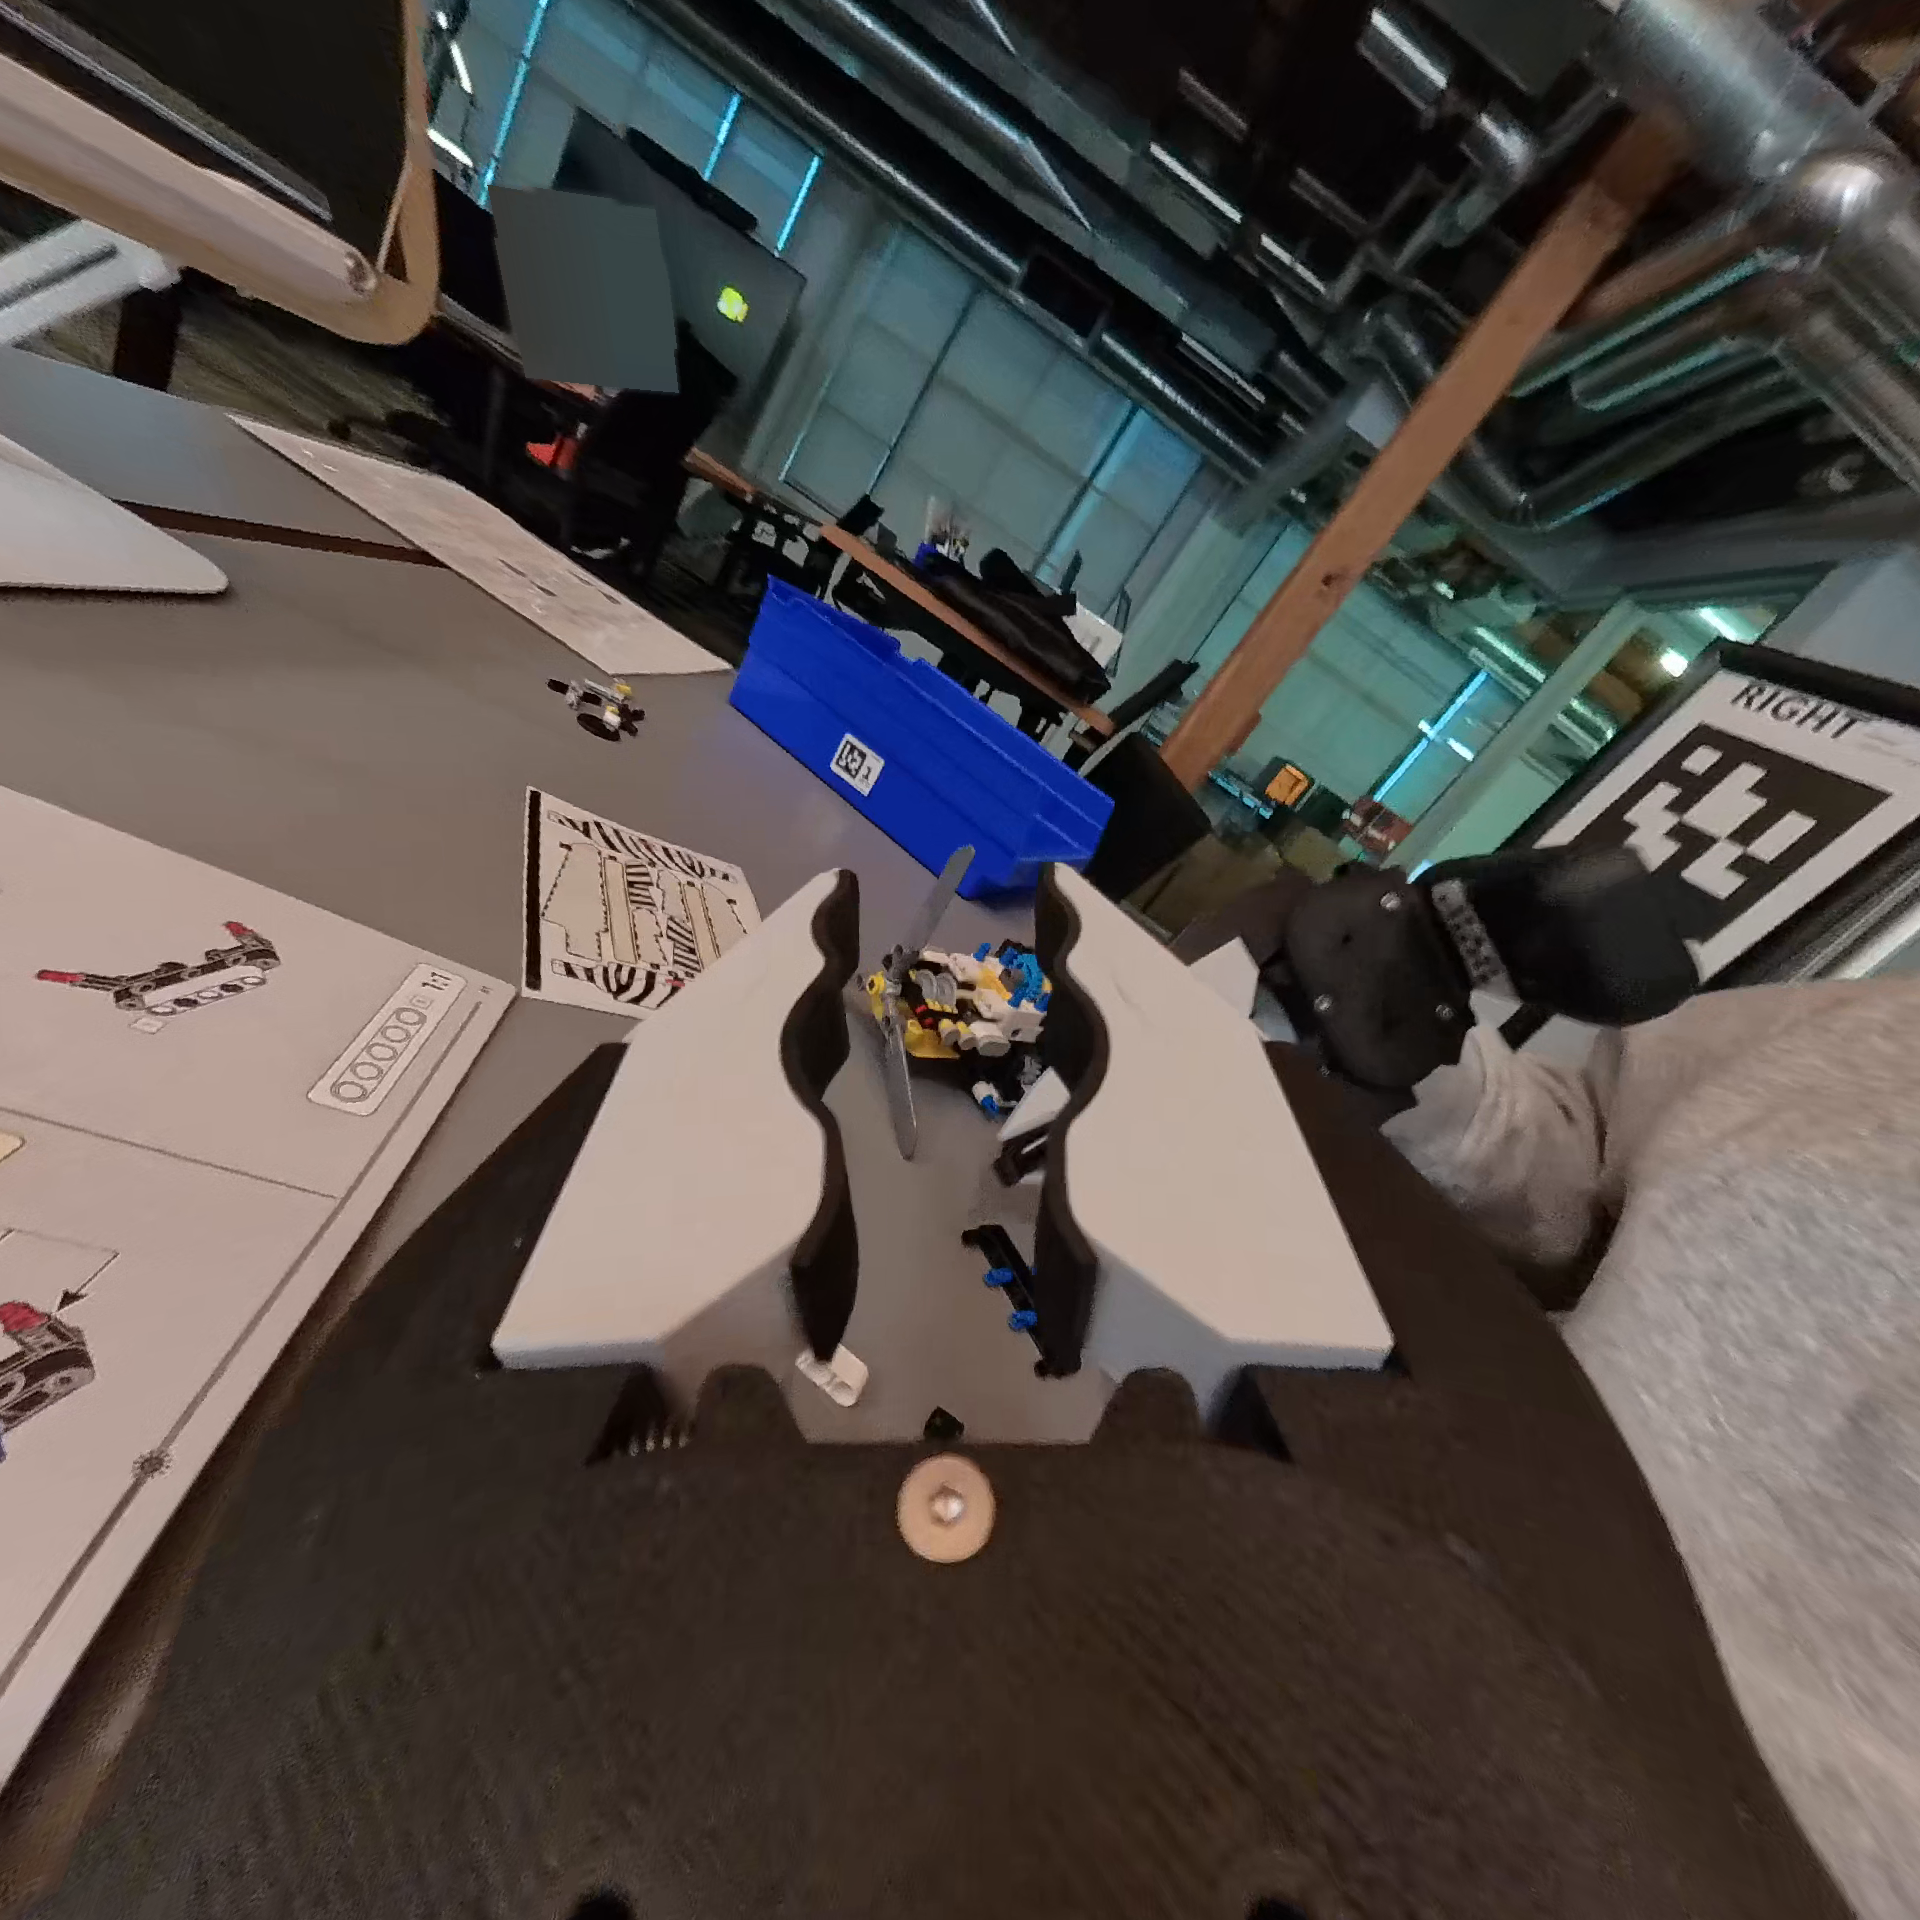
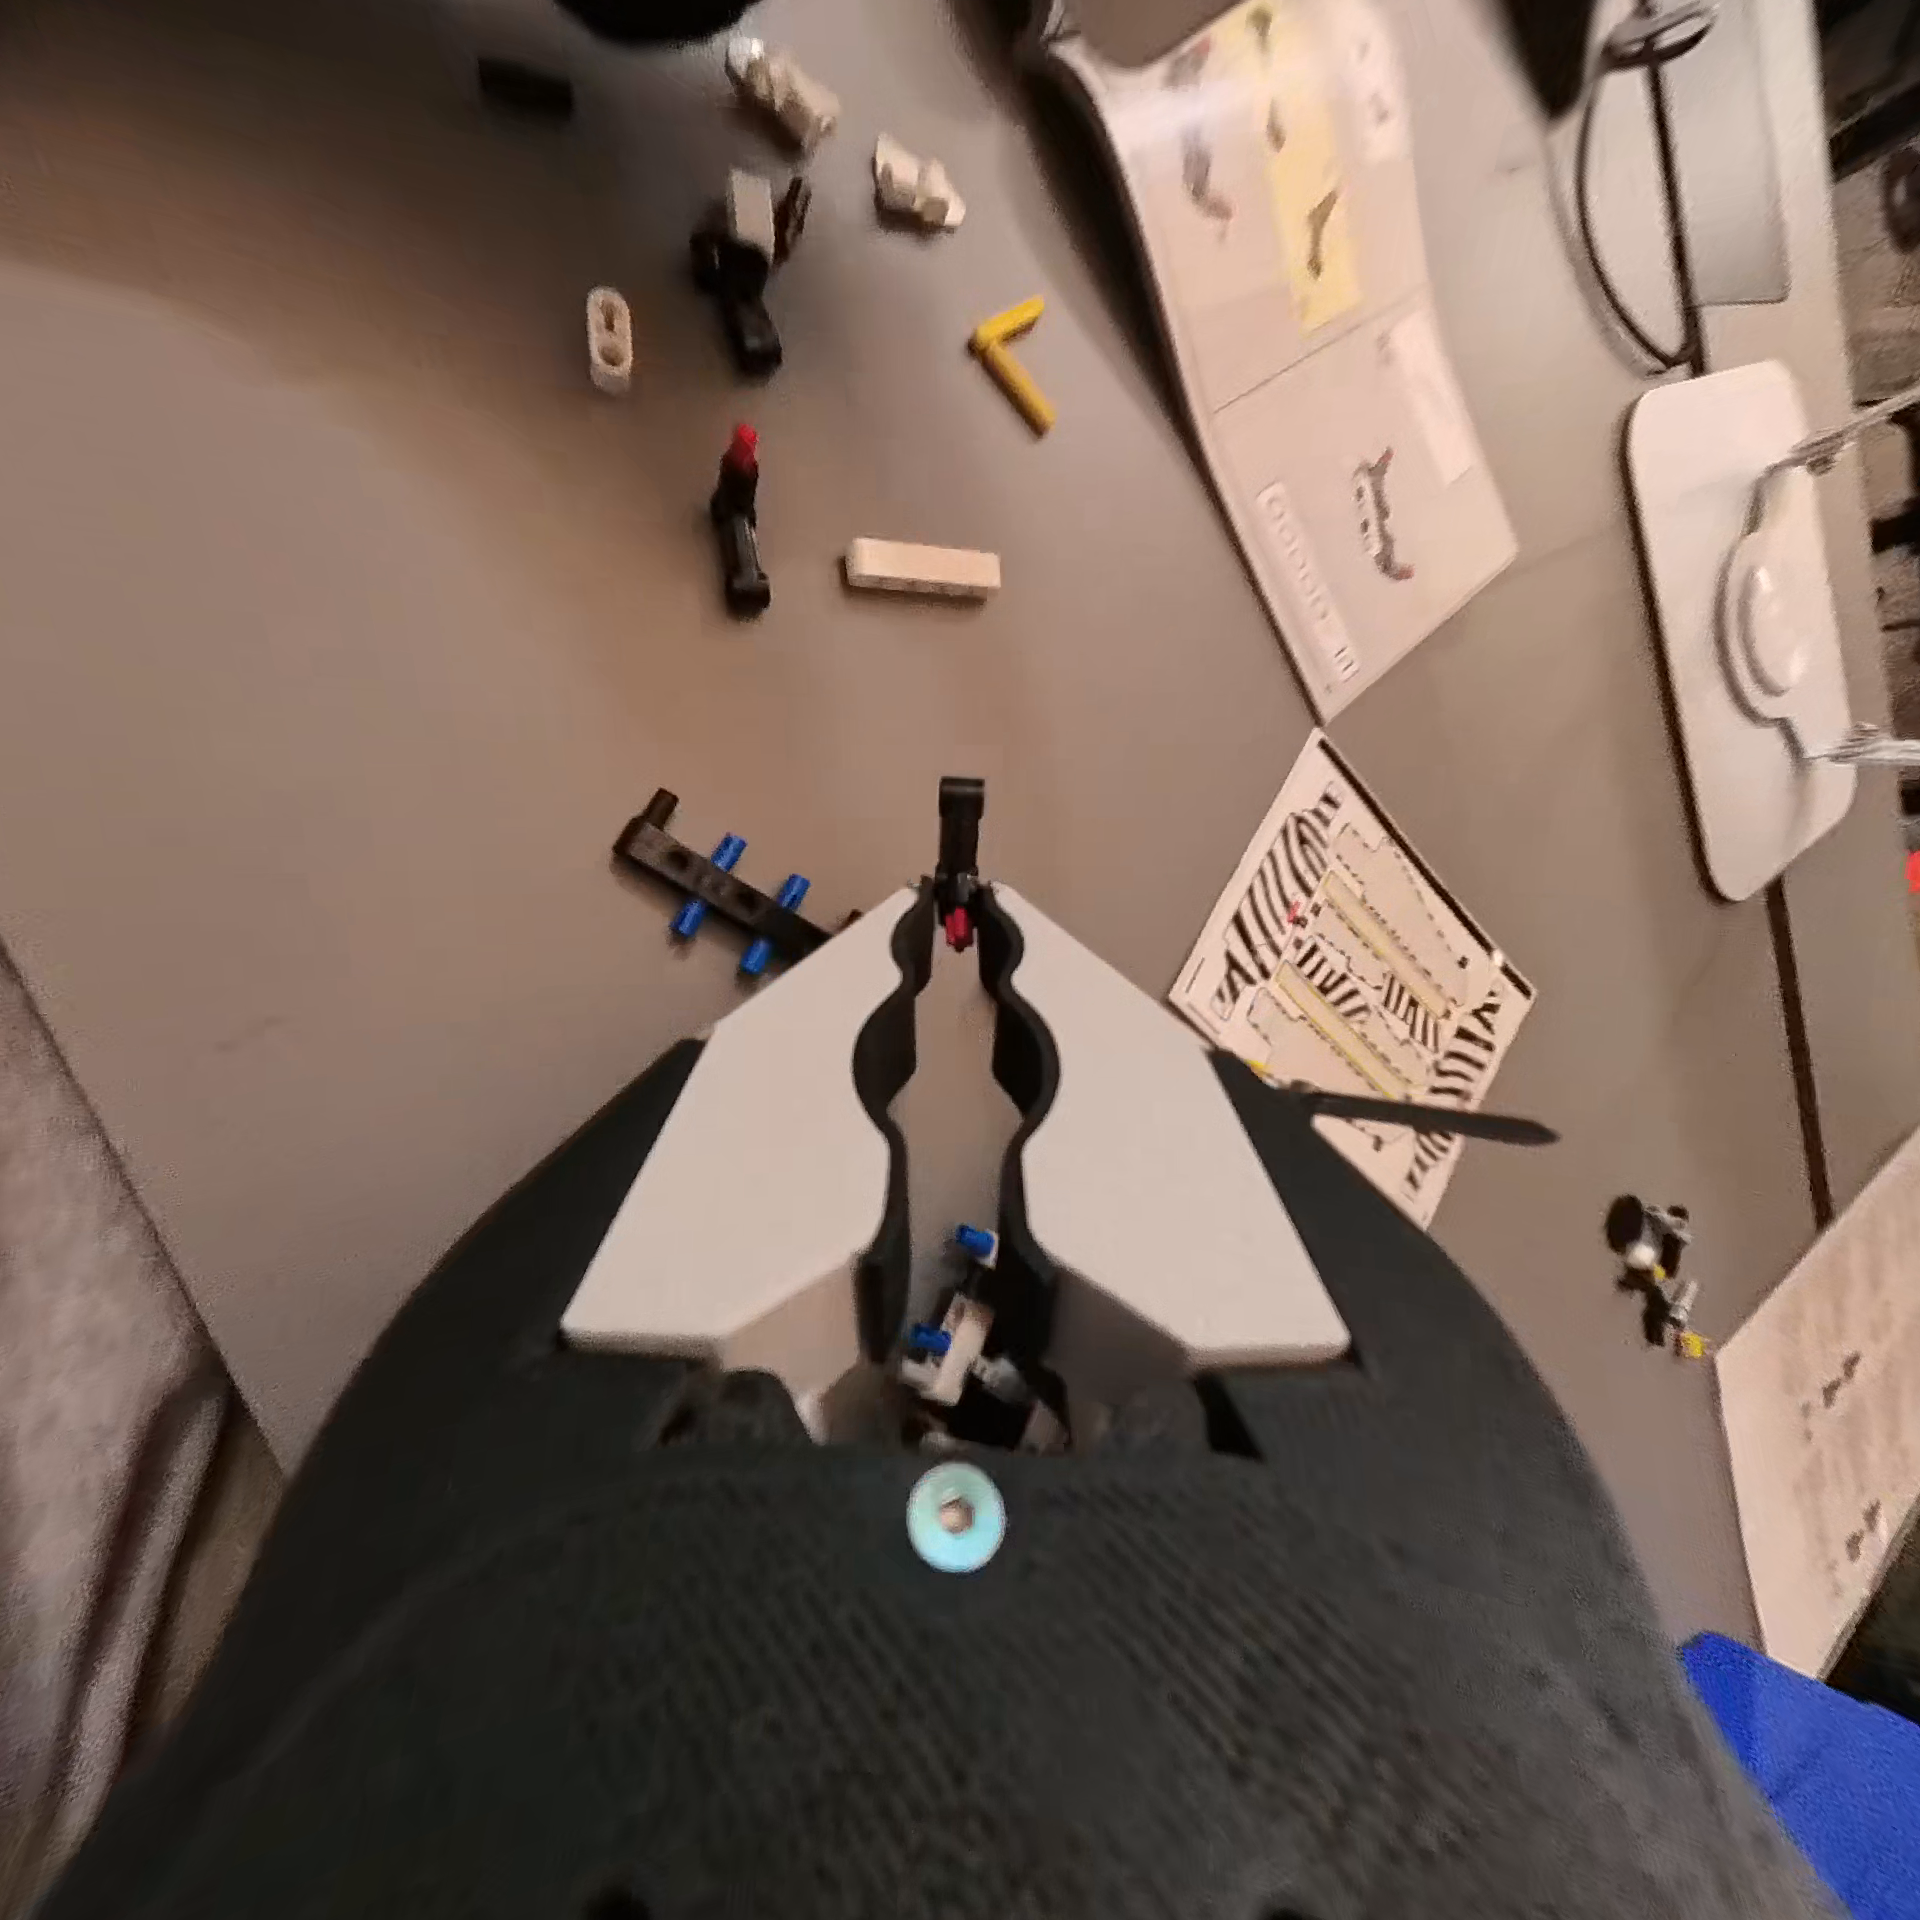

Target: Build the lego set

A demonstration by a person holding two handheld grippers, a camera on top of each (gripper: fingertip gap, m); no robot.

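Left gripper [image 1: 945,997]: light grey wedge fingers [image 1: 707,1143] with wavy black pads, on a black textured body.
Left screw [image 1: 945,1507]: round silvery washer, hex socket.
Right gripper [image 2: 954,914]: same grey fingers [image 2: 1122,1143], black pads, black body.
Right screw [image 2: 954,1523]: pale washer.
Sleeve [image 1: 1714,1299]: light grey knit.
Marker [image 1: 1725,821]: black-and-white square tag.

I see a blue bin [image 1: 914,748], a zebra-striped black-and-white sticker sheet [image 2: 1361,977], a yellow angle piece [image 2: 1013,358], and a grey table [image 2: 364,623].
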